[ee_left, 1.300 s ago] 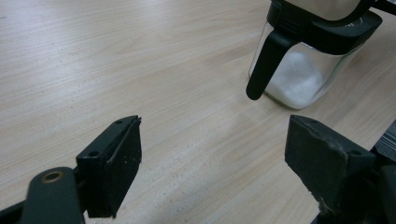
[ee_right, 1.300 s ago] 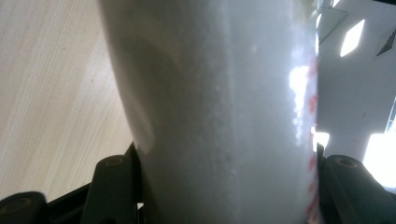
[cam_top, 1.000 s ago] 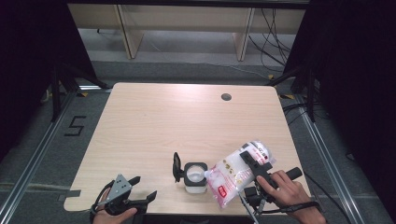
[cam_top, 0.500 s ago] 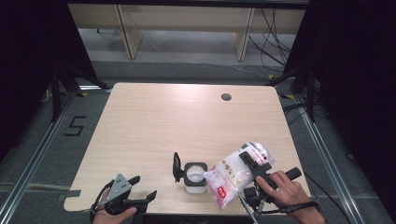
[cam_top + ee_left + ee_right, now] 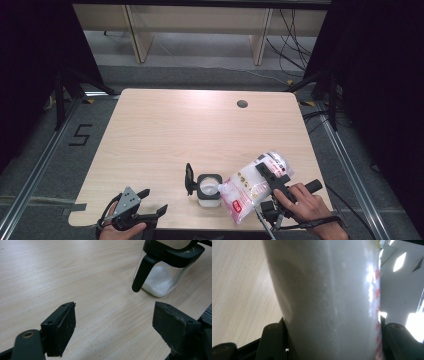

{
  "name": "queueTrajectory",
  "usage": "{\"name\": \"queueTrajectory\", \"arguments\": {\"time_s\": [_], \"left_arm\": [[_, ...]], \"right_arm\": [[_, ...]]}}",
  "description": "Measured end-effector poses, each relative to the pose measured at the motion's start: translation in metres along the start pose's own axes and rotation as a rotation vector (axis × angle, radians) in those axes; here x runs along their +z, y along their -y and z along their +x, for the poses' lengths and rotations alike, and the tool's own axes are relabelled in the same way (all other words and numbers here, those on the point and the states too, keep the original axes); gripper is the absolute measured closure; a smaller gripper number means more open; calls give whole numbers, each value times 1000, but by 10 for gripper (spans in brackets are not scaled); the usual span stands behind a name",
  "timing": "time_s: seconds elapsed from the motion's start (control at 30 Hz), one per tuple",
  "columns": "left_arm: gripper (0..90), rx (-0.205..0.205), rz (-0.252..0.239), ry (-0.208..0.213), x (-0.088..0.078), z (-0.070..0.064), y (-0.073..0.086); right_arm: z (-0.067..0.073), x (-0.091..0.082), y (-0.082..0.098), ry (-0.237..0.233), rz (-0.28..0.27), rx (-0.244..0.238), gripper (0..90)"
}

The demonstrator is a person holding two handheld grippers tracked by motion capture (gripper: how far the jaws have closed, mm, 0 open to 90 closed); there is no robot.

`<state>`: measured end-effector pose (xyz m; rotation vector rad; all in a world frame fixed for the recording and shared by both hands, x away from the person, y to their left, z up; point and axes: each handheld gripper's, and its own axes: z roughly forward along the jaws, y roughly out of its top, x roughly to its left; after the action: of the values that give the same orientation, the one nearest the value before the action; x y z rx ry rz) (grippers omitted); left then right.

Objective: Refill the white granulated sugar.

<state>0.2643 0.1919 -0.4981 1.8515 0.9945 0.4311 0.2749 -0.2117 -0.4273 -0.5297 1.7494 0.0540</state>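
Clear bag of white grains point(image 5: 252, 186) tilted over the open glass jar point(image 5: 208, 190) near the tabletop's point(image 5: 200, 130) front edge, right gripper point(image 5: 272, 178) jaws clamped on the bag, left gripper point(image 5: 150, 207) jaws apart, holding nothing, left of the jar.

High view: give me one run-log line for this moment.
right tongs: shut on bag, tilted over jar | jar: lid open, white grains inside | left tongs: open, empty
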Motion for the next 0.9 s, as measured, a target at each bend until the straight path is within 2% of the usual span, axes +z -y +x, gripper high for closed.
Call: {"name": "queueTrajectory", "arguments": {"time_s": [0.03,0.1,0.13,0.17,0.23,0.3,0.33,0.37,0.4,0.43,0.47,0.5,0.53,0.57,0.63,0.67,0.7,0.77,0.8,0.87,0.9], "left_arm": [[183,-9,-8,-1,1,-1,0],[183,18,14,-3,-2,0,0],[183,15,12,-2,-1,0,0],[183,-7,-3,-5,0,-1,0],[183,2,-1,0,0,0,0],[183,29,22,-1,-2,0,0],[183,21,14,-1,-2,0,0],[183,-1,-2,-1,-1,0,0],[183,0,-2,0,0,0,0],[183,0,-2,0,0,-1,0],[183,4,4,1,-1,-1,1],[183,3,4,4,-1,-1,1],[183,1,3,-3,-1,0,0],[183,-12,-7,-5,-1,-1,0],[183,0,-2,-1,-1,-1,0],[183,10,10,7,-2,0,1],[183,12,9,7,-2,0,1],[183,-13,-16,4,0,-1,0],[183,-8,-13,4,0,-1,0],[183,1,3,2,-1,-1,1],[183,25,4,6,-2,1,1]], "right_arm": [[0,0,0,4,-4,-1,443],[-1,0,0,0,-2,-2,444],[0,0,0,1,-1,-4,444],[0,0,0,0,-2,-3,444],[1,0,0,-8,-2,3,445],[-1,1,0,-5,-3,-10,446],[0,1,0,0,-8,4,446],[-1,2,1,14,-28,-11,447],[-4,3,2,30,-56,-55,448],[-4,2,2,13,-39,-30,448],[0,1,3,-3,-17,26,449],[0,1,3,-7,-18,28,450],[-2,3,3,17,-42,-1,450],[-3,3,3,23,-47,0,451],[-3,2,4,-1,-33,8,452],[0,1,4,-17,-13,44,452],[0,2,5,-18,-19,37,453],[-2,2,5,-11,-26,21,454],[-4,2,5,-3,-38,-7,454],[-4,2,6,-3,-38,-2,455],[-4,2,6,-1,-35,-5,455]]}}
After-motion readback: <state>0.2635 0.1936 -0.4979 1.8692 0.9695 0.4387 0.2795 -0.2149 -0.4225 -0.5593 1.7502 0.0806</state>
